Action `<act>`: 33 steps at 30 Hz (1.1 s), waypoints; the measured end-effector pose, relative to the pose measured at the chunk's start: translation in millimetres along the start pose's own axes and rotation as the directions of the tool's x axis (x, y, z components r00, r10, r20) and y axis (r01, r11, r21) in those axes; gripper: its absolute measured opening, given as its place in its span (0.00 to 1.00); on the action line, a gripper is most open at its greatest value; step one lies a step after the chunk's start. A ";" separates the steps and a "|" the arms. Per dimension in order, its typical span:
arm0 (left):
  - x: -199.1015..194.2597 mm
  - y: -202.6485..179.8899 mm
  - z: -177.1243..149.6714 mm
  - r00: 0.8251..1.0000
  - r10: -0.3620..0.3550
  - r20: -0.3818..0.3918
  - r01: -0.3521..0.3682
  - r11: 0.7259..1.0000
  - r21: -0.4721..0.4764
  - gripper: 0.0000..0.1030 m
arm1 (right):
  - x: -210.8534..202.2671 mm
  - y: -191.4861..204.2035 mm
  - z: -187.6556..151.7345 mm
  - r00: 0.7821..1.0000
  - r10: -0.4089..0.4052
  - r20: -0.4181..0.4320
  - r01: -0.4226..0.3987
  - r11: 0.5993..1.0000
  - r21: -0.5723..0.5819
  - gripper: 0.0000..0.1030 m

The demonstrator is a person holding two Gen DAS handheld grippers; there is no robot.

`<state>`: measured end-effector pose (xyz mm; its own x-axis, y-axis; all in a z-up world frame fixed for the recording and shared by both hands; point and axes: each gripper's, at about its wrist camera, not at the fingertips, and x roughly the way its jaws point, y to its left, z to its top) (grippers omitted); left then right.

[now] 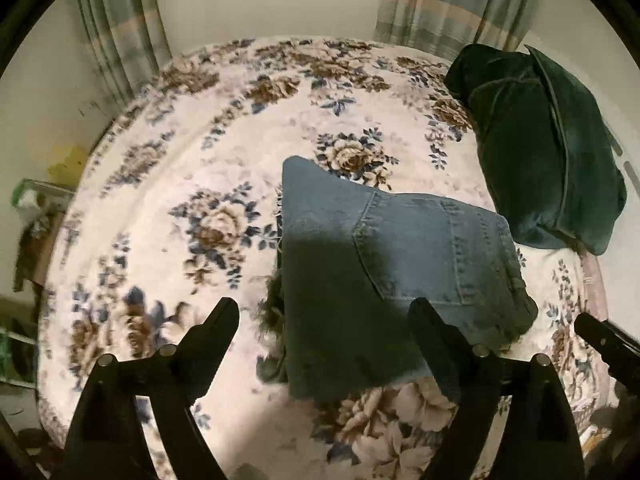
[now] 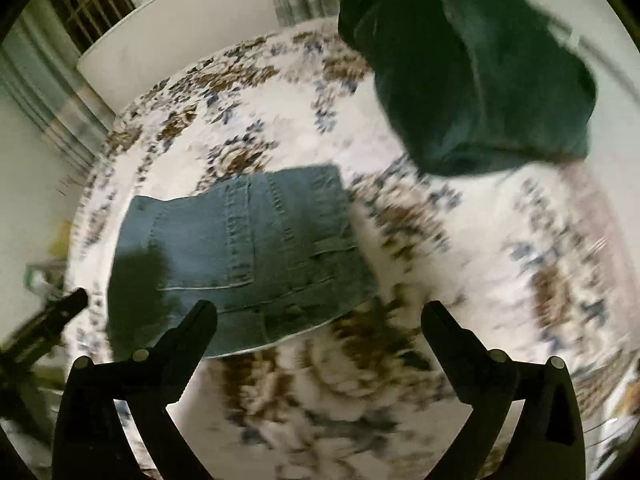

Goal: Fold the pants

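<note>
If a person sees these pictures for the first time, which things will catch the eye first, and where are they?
First comes the folded blue jeans, a compact denim bundle in the middle of the floral bedspread, pocket stitching facing up. Next, the dark green cushions piled at the far right of the bed. The left gripper and the right gripper both hang open over the near edge of the jeans, holding nothing.

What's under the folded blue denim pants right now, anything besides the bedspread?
The folded blue denim pants lie on the white floral bedspread, which shows on all sides. A dark frayed fringe pokes out along one edge. What lies beneath their middle is covered. Both grippers hang open, apart.
</note>
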<state>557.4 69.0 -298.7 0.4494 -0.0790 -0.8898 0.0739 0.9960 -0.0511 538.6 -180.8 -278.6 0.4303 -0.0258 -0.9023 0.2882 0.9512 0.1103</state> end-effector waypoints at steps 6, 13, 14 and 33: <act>-55.8 -20.8 -14.5 0.996 0.046 0.080 -0.047 0.999 0.001 0.96 | -65.7 2.9 -7.5 0.994 -0.058 0.089 0.065 0.995 -0.075 1.00; -127.3 -42.4 -38.0 0.984 0.066 0.167 -0.064 0.998 -0.019 0.96 | -156.1 -10.6 -28.6 0.986 -0.012 0.169 0.032 0.993 -0.116 1.00; -143.2 -45.6 -44.2 0.979 0.074 0.188 -0.070 0.997 -0.024 0.96 | -168.5 -11.7 -33.0 0.984 -0.004 0.181 0.026 0.992 -0.122 1.00; -361.4 -88.5 -166.3 0.911 0.108 0.398 -0.093 0.994 -0.058 0.96 | -445.0 -60.6 -163.8 0.903 0.107 0.417 -0.006 0.971 -0.237 1.00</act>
<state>240.4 16.5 -48.0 0.7720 0.0186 -0.6354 -0.0198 0.9998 0.0053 189.6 -176.6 48.0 0.7757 -0.0498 -0.6291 0.0747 0.9971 0.0133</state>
